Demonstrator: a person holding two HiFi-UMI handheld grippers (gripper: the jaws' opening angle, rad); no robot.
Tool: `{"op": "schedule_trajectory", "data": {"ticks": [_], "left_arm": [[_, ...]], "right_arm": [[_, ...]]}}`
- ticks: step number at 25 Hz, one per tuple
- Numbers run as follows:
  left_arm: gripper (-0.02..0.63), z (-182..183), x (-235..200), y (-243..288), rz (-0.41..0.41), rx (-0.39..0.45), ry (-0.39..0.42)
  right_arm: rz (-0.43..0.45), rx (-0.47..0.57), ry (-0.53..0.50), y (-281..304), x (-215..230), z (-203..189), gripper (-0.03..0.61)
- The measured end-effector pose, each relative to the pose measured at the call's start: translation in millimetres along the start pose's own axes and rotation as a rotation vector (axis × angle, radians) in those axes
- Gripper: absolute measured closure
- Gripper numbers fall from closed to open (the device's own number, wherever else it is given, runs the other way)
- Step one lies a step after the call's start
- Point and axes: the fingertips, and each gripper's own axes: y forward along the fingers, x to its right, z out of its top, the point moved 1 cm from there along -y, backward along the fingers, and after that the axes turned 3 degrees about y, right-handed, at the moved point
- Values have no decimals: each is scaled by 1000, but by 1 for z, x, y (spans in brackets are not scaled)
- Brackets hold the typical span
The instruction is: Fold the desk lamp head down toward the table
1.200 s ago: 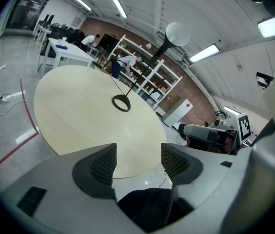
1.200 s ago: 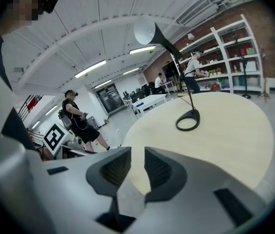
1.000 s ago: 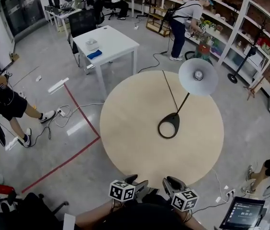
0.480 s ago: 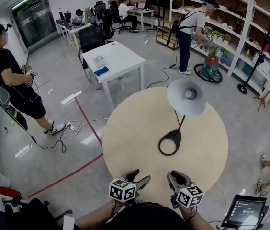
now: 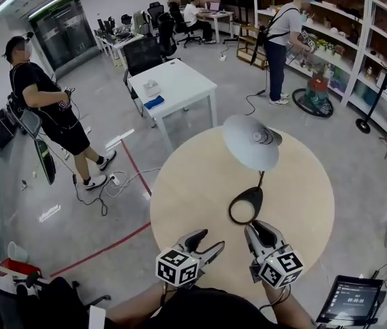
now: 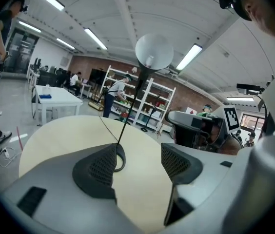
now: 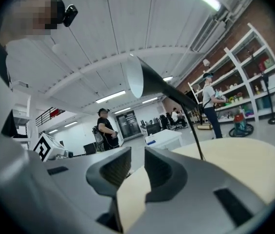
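Note:
The desk lamp stands upright on the round beige table [image 5: 180,204], with its grey dish-shaped head [image 5: 250,141] raised on a thin black stem above a black ring base [image 5: 246,205]. My left gripper [image 5: 205,244] hovers open over the near table edge, left of the base and apart from it. My right gripper [image 5: 258,228] is open with a narrower gap, just short of the base. In the left gripper view the lamp head [image 6: 154,51] rises above the open left gripper [image 6: 140,162], and the base [image 6: 119,159] peeks past one finger. The right gripper view has the lamp head [image 7: 137,77] above the empty right gripper [image 7: 137,169].
A white rectangular table [image 5: 173,84] stands beyond the round one. A person in black [image 5: 46,108] stands at the left near floor cables, and another person [image 5: 283,29] works at the shelves at the back right. A tablet [image 5: 350,300] sits at the lower right. Red tape [image 5: 104,245] crosses the floor.
Both grippers have moved forward over the table edge toward the lamp base. The head view has shifted, and the person in black has come into view at the left.

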Motion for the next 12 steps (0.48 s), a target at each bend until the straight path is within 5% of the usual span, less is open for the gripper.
{"op": "schedule_trajectory", "data": {"ticks": [7,12], "left_arm": [[316,48,-7,3,-14,86,79],[317,118,-17,-1,-69,219,112]], "right_arm": [[-34,172,-231,7,-13,77,491],[-85,270,-306,8,-18,123,490]]}}
